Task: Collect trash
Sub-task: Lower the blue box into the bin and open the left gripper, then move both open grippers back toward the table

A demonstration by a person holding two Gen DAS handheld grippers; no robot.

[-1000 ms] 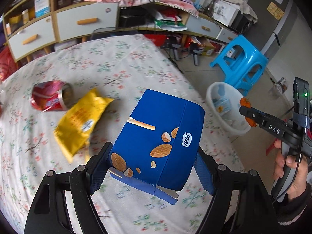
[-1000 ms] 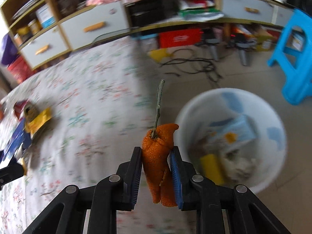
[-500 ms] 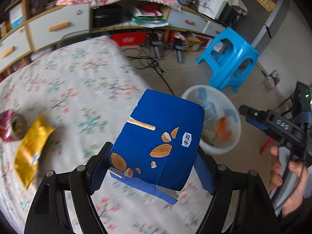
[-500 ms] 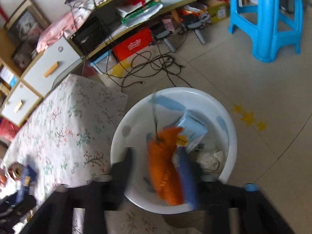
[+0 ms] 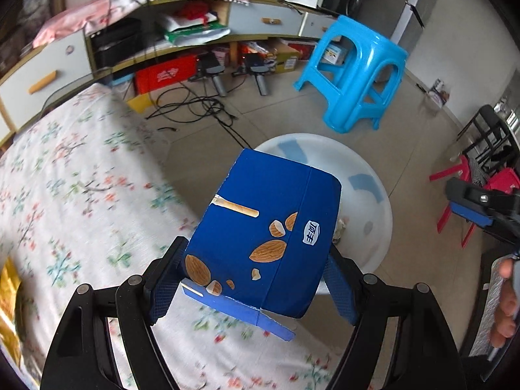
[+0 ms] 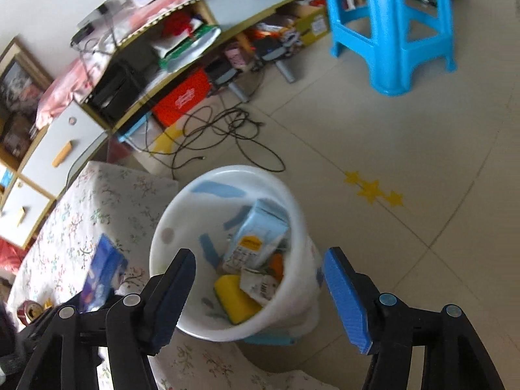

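Observation:
My left gripper [image 5: 253, 256] is shut on a blue box [image 5: 269, 227] printed with almonds, and holds it above the table's edge, in front of the white bin [image 5: 367, 195]. The right wrist view shows that box [image 6: 104, 269] at the left of the bin [image 6: 234, 170]. My right gripper [image 6: 260, 255] hangs over the bin, its jaws opening with nothing between them. An orange peel [image 6: 278, 263] lies inside the bin beside a light blue carton [image 6: 260, 234] and a yellow sponge [image 6: 235, 302]. In the left wrist view the right gripper [image 5: 468, 201] shows at the right edge, held by a hand.
The bin stands on the floor against the floral-cloth table [image 5: 81, 195]. A yellow snack bag [image 5: 8, 292] and a red can [image 6: 29, 308] lie on the table. A blue stool [image 5: 357, 74], loose cables [image 6: 221, 130] and low shelves are beyond the bin.
My right gripper opened and let go of the orange peel, which dropped into the bin. My left gripper carried the blue box from over the table towards the bin.

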